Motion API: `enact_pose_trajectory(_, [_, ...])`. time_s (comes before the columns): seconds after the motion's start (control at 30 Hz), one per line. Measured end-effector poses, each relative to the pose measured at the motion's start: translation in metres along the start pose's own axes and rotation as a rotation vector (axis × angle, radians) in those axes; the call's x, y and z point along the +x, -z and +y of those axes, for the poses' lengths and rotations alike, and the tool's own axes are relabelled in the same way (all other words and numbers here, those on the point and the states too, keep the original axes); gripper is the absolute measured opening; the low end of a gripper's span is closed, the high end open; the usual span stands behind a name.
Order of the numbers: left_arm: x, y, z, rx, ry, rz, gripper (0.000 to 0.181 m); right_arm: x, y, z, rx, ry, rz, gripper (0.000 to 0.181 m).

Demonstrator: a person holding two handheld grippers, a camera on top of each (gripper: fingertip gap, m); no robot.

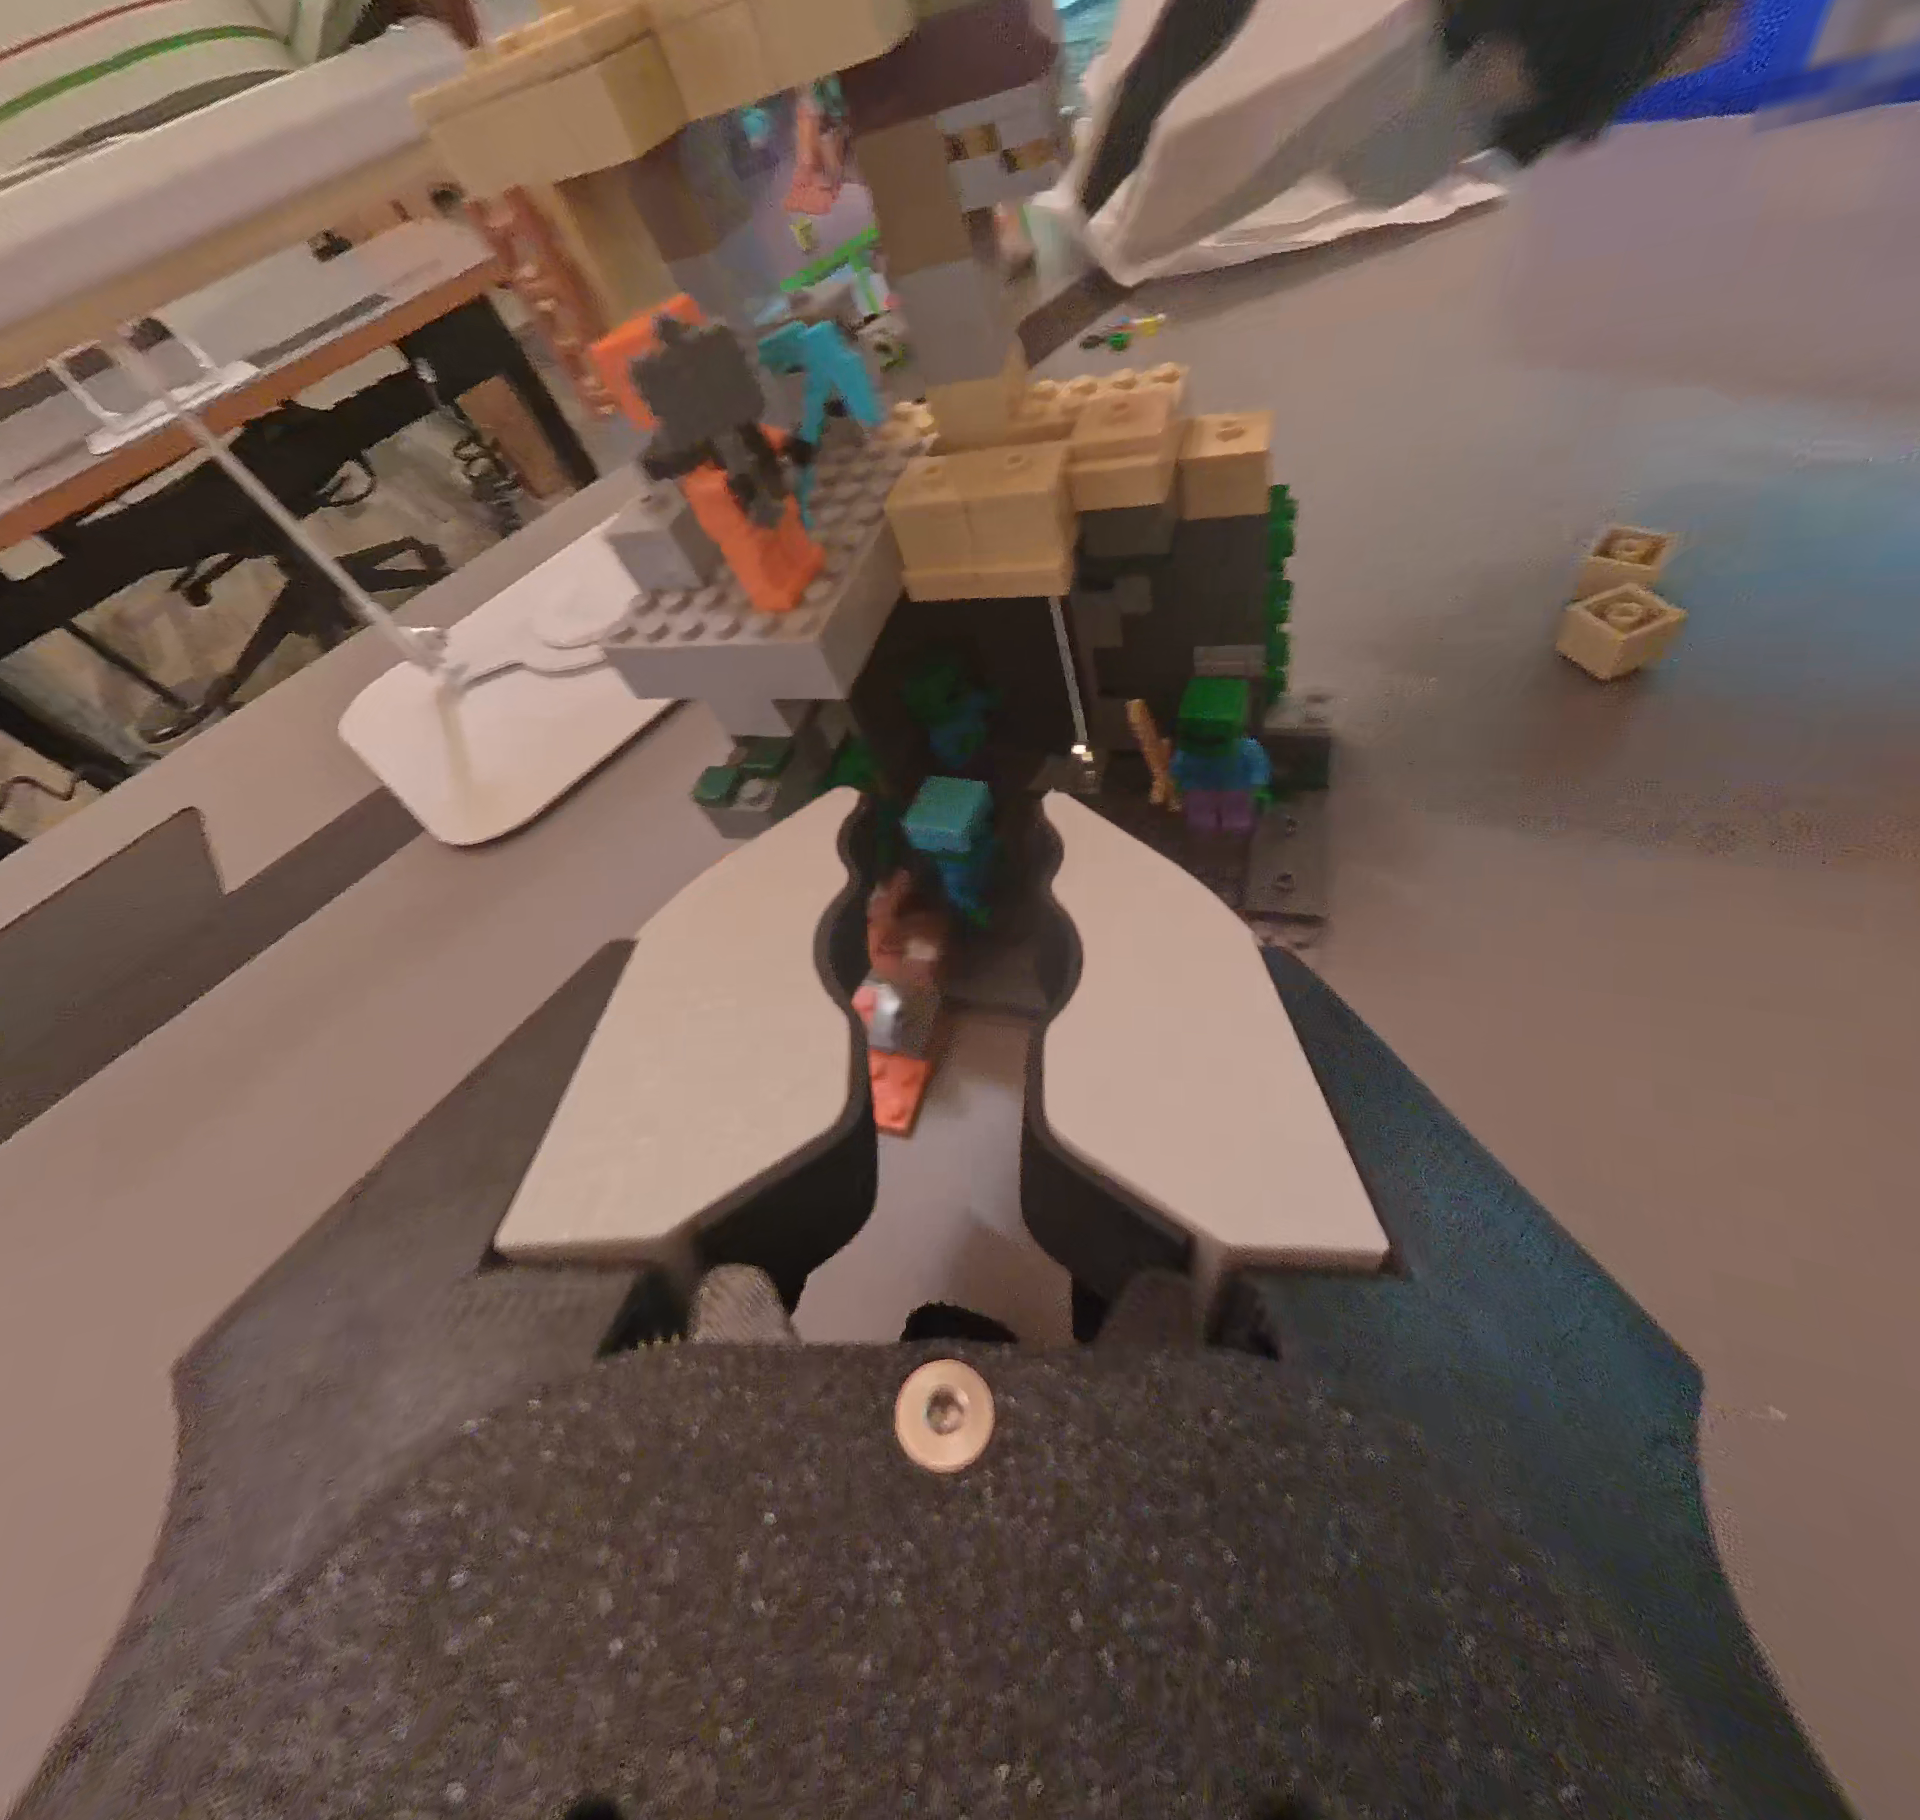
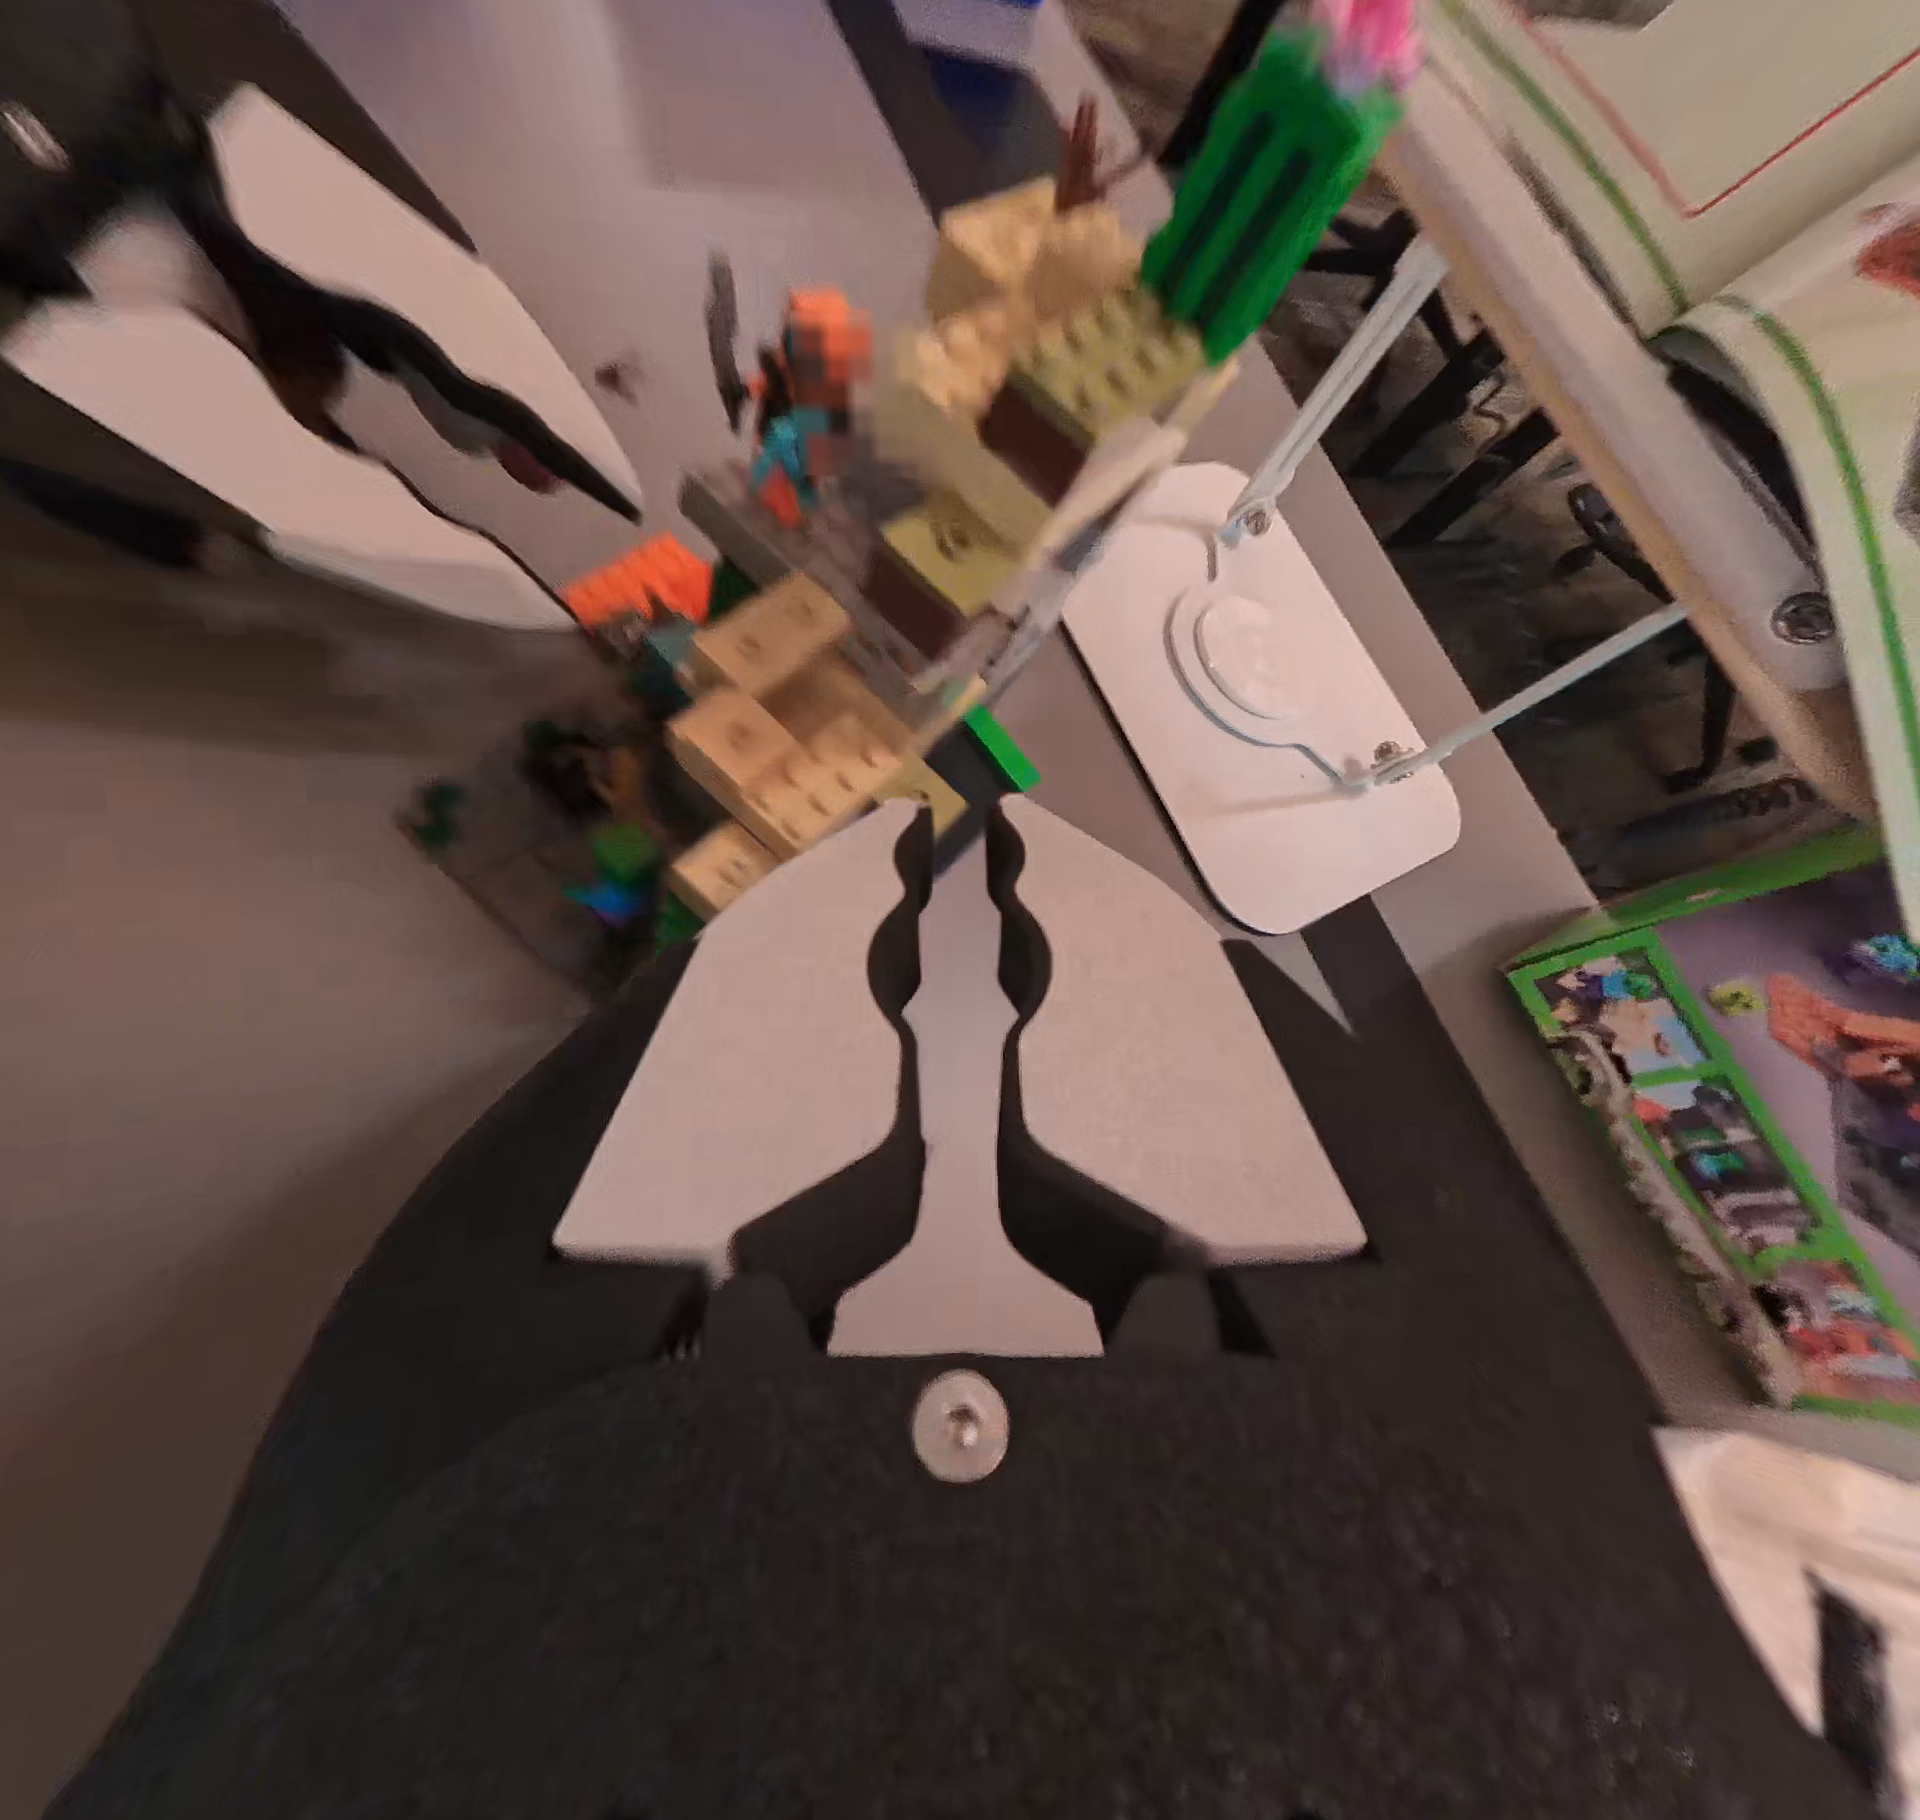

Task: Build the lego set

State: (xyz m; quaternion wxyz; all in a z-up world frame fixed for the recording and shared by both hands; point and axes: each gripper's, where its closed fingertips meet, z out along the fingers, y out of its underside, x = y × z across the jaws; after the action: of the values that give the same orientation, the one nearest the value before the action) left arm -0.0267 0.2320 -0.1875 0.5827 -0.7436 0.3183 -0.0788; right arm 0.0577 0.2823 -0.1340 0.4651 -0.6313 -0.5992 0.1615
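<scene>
The lego build (image 1: pixel 997 523) stands on the grey table: tan bricks on top, a grey plate with orange pieces and a dark grey figure on its left, and a green-headed figure (image 1: pixel 1216 742) at its foot. My left gripper (image 1: pixel 945 835) is open, low in front of the build, with a teal-headed figure (image 1: pixel 940 825) between its tips, not gripped. My right gripper (image 2: pixel 956 814) is nearly shut on the edge of a tilted tan section (image 2: pixel 790 731) that carries a green cactus (image 2: pixel 1247 201). In the left wrist view the right gripper (image 1: pixel 1091 232) reaches in from the upper right.
Two loose tan bricks (image 1: pixel 1621 607) lie right of the build. A white stand with thin rods (image 2: pixel 1257 690) sits behind it, also seen in the left wrist view (image 1: pixel 499 731). The green lego box (image 2: pixel 1745 1126) lies at the right. The table edge runs along the far side.
</scene>
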Motion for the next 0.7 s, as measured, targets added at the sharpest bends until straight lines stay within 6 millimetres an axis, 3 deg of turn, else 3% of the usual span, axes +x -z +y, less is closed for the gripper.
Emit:
enact_pose_trajectory(0.03, [-0.007, 0.0, 0.001, 0.0, -0.001, -0.024, 0.03, -0.008, 0.004, -0.009, 0.016, -0.05, 0.014, 0.012])
enact_pose_trajectory(0.17, [-0.026, -0.005, 0.0, 0.009, 0.063, 0.009, 0.047, -0.038, -0.002, -0.023, -0.036, -0.179, 0.11, 0.026])
enact_pose_trajectory(0.23, [-0.022, -0.013, 0.003, -0.018, 0.082, 0.102, 0.061, -0.046, -0.008, -0.028, -0.031, -0.19, 0.183, 0.026])
enact_pose_trajectory(0.4, [-0.014, -0.031, 0.001, -0.001, 0.088, 0.261, 0.073, -0.061, -0.016, -0.036, -0.04, -0.193, 0.288, 0.025])
enact_pose_trajectory(0.53, [-0.016, -0.034, 0.001, -0.009, 0.069, 0.253, 0.046, -0.055, -0.018, -0.029, -0.085, -0.211, 0.373, 0.025])
enact_pose_trajectory(0.7, [-0.013, -0.027, 0.002, -0.025, 0.081, 0.201, 0.032, -0.041, -0.019, -0.022, -0.133, -0.221, 0.415, 0.025])
